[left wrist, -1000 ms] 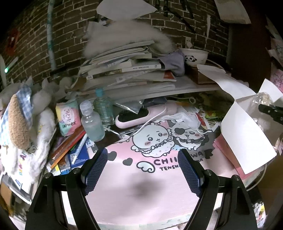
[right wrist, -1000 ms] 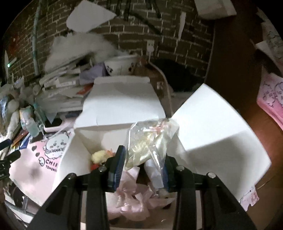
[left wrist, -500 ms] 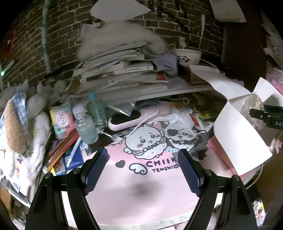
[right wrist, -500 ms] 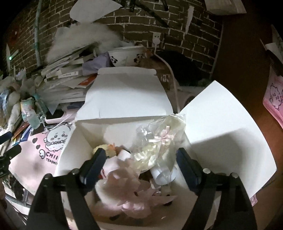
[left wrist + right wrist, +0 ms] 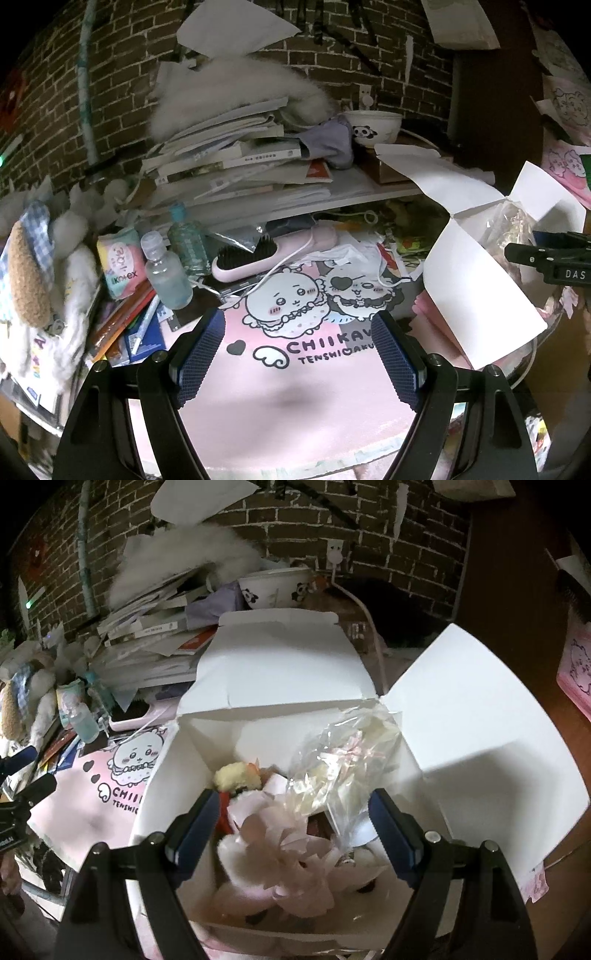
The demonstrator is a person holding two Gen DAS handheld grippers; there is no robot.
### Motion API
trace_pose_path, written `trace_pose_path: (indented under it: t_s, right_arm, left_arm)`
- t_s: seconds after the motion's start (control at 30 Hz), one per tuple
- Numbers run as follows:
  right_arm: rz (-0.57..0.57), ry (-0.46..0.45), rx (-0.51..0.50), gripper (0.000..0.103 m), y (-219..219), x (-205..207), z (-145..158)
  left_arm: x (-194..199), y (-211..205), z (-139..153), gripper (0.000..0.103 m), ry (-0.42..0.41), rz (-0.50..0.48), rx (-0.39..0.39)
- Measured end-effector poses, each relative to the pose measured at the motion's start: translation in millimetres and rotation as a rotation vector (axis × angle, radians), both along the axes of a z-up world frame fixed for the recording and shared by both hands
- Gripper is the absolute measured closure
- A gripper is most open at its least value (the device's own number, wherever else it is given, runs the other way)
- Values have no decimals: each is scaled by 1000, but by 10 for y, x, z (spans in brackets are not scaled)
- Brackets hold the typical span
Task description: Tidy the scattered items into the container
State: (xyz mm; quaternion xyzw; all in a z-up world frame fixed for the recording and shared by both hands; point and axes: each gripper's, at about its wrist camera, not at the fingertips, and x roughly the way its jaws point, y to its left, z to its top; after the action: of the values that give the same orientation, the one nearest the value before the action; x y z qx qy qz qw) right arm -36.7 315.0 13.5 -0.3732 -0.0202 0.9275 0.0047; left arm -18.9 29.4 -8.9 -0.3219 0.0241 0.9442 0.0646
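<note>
Clear bag (image 5: 343, 760): lay in the white box (image 5: 480, 716), leaning on its right wall.
Right gripper (image 5: 295, 827): jaws spread, empty, above the box.
Left gripper (image 5: 297, 350): jaws spread over the pink desk (image 5: 295, 406).
Advice: lift straight up, clear of the flaps.

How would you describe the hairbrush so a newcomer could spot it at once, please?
Find the pink cartoon mat; just past its far edge, below the stacked books, lies the hairbrush. It is pale pink with black bristles, flat beside two upright clear bottles.
</note>
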Motion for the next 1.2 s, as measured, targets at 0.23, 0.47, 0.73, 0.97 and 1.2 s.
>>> trace_pose_path:
  t_s: [0.23,0.47,0.73,0.97,1.2]
  right_arm:
    - [-19,100,10,11,14,186,231]
    - [24,126,-40,9,41,203,299]
    - [102,24,-181,8,94,-126,23]
    - [97,61,-190,8,31,-78,106]
    - [78,145,-139,2,-133,154,325]
  left_arm:
    - [31,2,96,24,20,-6,19]
    - [109,86,202,18,56,-28,12]
    - [118,93,212,18,58,-24,3]
    - [117,39,215,18,58,-13,11]
    - [137,6,340,15,51,-15,70]
